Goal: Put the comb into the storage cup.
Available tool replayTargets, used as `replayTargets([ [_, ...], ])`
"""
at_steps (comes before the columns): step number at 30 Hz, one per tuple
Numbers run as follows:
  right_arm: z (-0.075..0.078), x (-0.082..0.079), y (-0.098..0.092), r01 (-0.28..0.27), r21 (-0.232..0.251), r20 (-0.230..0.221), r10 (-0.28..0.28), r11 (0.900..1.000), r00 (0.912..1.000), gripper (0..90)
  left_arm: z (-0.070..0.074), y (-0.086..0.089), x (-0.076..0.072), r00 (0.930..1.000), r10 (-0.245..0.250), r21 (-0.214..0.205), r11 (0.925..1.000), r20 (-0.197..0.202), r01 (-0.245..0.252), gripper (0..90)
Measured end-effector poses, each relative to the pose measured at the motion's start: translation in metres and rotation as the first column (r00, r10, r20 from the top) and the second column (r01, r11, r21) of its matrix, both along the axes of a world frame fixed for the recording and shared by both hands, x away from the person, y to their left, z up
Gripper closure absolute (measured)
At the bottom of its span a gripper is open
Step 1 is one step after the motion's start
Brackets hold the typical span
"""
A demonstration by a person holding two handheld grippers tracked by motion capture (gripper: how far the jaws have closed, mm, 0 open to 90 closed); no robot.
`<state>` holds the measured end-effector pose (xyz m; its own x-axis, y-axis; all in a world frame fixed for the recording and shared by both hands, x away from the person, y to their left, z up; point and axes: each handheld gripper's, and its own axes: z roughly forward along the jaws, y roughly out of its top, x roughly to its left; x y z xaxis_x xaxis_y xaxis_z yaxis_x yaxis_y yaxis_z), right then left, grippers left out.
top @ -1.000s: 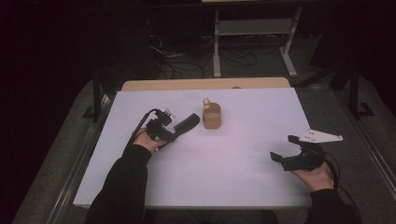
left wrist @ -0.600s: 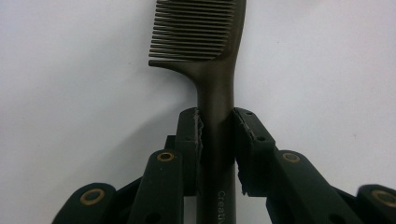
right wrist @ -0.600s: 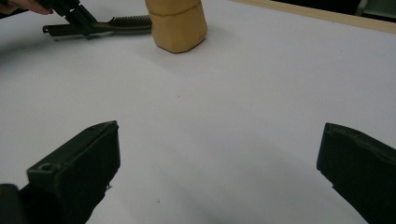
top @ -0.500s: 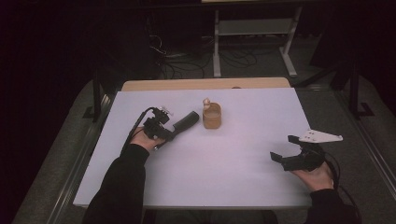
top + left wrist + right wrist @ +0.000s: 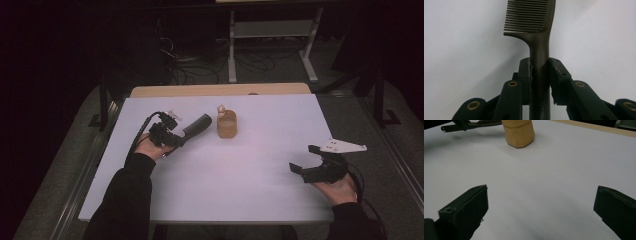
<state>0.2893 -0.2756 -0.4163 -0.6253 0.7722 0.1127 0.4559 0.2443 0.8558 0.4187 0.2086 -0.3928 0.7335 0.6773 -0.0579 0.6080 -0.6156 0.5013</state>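
Note:
A dark comb (image 5: 198,124) is clamped by its handle in my left gripper (image 5: 176,138), teeth end pointing toward a tan wooden cup (image 5: 226,125) at the table's middle back. In the left gripper view the comb (image 5: 537,37) runs straight up between the two pads (image 5: 524,72), above the white table (image 5: 464,50). A small pale object pokes out at the cup's rim. My right gripper (image 5: 306,161) stands open near the table's right front, nothing between its jaws. The right gripper view has the cup (image 5: 518,132) far ahead and my own jaws wide apart (image 5: 541,207).
The white tabletop (image 5: 240,175) has a wooden strip (image 5: 220,90) along its back edge. Beyond it stand a metal frame (image 5: 270,35) and floor cables in the dark. A grey plate (image 5: 342,146) tops the right gripper.
The left gripper has eased slightly with the comb, still near the cup. The right gripper has barely shifted.

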Motion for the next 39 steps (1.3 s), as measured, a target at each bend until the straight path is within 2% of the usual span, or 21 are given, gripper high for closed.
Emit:
replayTargets([
  [13,0.0,0.0,0.0,-0.002,-0.001,-0.003,0.002,1.0,1.0,0.0,0.018,0.009,-0.007,0.9986,0.008,-0.034,0.9994,0.052,-0.006,73.1],
  [39,-0.001,0.0,0.001,-0.005,-0.003,-0.005,0.005,1.0,1.0,0.0,0.054,0.01,-0.023,0.9883,-0.045,-0.065,0.9963,0.146,0.055,73.0],
])
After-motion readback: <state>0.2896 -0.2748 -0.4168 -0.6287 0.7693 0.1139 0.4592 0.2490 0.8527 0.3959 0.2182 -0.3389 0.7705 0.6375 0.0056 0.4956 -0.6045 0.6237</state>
